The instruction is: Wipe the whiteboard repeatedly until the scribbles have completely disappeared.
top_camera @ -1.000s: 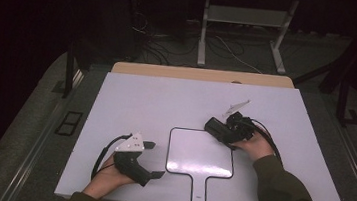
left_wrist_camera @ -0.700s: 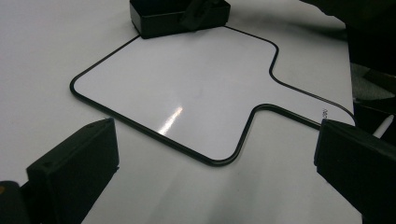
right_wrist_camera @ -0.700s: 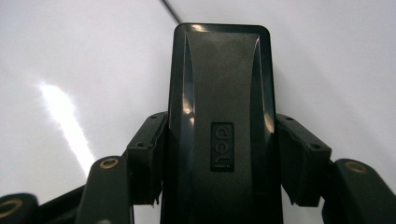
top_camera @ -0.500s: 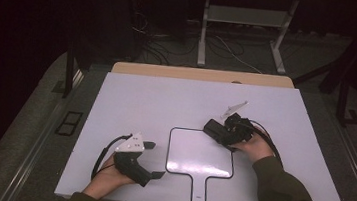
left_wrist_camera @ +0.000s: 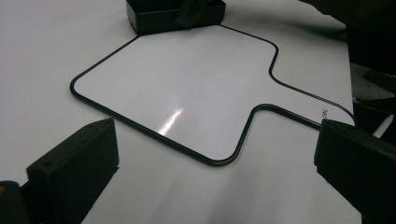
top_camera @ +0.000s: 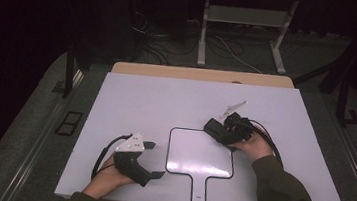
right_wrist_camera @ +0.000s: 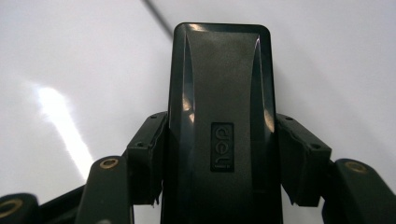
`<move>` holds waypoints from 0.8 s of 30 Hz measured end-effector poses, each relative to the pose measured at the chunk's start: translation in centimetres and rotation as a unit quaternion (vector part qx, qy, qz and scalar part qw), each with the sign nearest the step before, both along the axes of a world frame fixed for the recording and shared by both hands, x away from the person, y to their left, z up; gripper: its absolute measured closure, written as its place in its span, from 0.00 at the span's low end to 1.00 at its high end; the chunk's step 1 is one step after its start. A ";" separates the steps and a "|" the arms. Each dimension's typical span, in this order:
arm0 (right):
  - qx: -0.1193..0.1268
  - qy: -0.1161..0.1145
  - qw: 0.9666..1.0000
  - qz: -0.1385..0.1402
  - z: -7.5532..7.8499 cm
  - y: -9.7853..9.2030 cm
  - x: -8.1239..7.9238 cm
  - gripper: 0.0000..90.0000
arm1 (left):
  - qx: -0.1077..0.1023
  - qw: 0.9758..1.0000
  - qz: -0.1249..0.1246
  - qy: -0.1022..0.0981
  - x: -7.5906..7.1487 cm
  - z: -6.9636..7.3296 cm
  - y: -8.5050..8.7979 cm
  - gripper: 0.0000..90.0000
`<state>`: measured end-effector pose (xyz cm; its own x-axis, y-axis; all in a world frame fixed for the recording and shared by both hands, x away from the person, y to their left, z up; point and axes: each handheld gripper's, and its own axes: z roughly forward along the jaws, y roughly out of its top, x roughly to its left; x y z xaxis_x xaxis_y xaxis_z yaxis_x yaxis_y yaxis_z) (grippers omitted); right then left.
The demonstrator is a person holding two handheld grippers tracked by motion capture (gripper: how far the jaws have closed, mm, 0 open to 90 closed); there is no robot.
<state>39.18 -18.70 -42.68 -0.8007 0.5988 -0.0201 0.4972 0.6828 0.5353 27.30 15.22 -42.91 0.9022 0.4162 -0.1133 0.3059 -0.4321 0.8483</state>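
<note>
- At the left, the left tool (top_camera: 152, 160) lay on the white surface (top_camera: 166, 99) in a person's hand, its jaws spread apart with nothing between them.
- In the middle, a small whiteboard (top_camera: 200, 153) with a handle lay flat.
- At the right, the right tool (top_camera: 215, 130) pinched a black eraser (right_wrist_camera: 219, 116), held at the whiteboard's far right corner.

Between the right gripper's (right_wrist_camera: 219, 168) jaws, the black plastic eraser (right_wrist_camera: 219, 93) looks smooth and semi-glossy; ahead lies a glossy whiteboard (top_camera: 200, 153).
</note>
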 end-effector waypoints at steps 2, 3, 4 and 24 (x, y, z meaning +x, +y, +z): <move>0.003 0.000 1.000 0.010 0.0 0.1 -0.7 0.43 | -0.002 1.000 0.001 -0.001 0.0 0.0 0.0 0.00; 0.005 0.000 1.000 0.015 0.0 0.1 -1.1 0.43 | -0.002 1.000 0.001 -0.001 0.0 0.0 0.0 0.00; 0.006 0.001 1.000 0.018 -0.1 0.1 -1.5 0.43 | 0.000 1.000 0.000 -0.001 0.0 0.0 0.0 0.00; 0.012 0.007 0.995 0.094 -0.1 -0.5 -9.2 0.43 | 0.001 1.000 0.000 -0.002 -0.1 0.1 -0.1 0.00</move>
<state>30.00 -19.16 -42.74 -0.8990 0.4380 0.0032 0.3684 0.7522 0.5464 27.23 15.09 -42.86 0.9028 0.4161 -0.1090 0.3027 -0.4345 0.8483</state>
